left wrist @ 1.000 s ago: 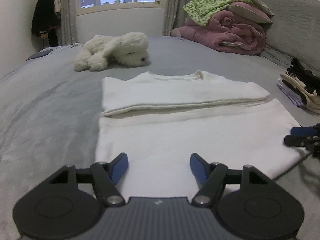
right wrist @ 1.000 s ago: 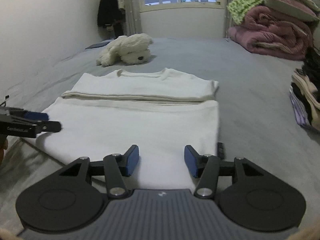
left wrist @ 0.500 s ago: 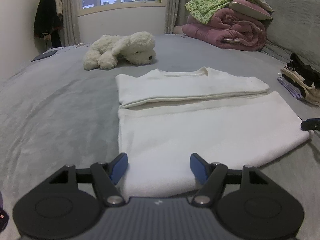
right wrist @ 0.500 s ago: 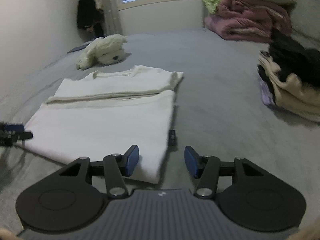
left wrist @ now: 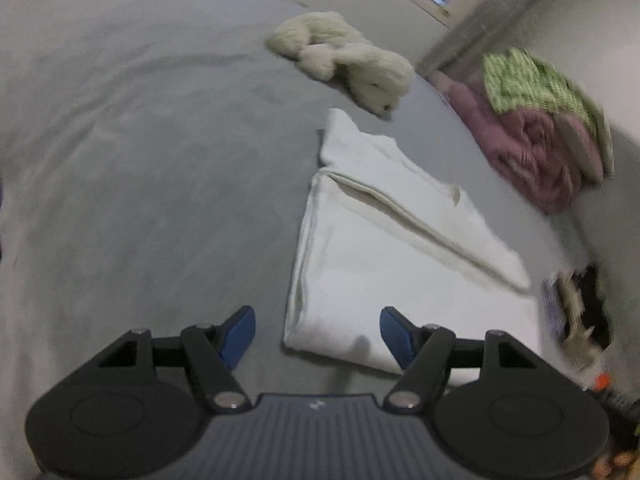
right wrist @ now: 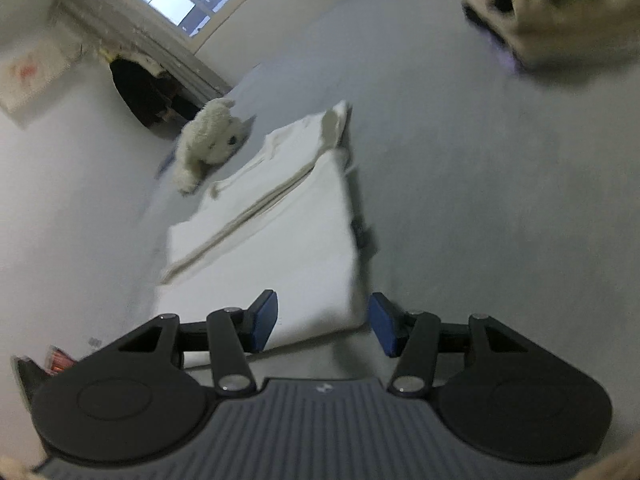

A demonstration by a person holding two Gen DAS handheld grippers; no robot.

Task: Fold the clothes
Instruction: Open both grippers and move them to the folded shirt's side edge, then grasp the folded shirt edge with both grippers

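Both grippers have rolled and slid outward to the near corners of the shirt, which lies folded on the bed. The left gripper and the right gripper are open and hold nothing. No writing can be read.

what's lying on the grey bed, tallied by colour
white: 2, a half-folded white knit top and a fluffy white plush dog
pink: 1, a rolled pink quilt
green: 1, a green checked blanket on that quilt
mixed: 1, a blurred stack of folded clothes
total: 5
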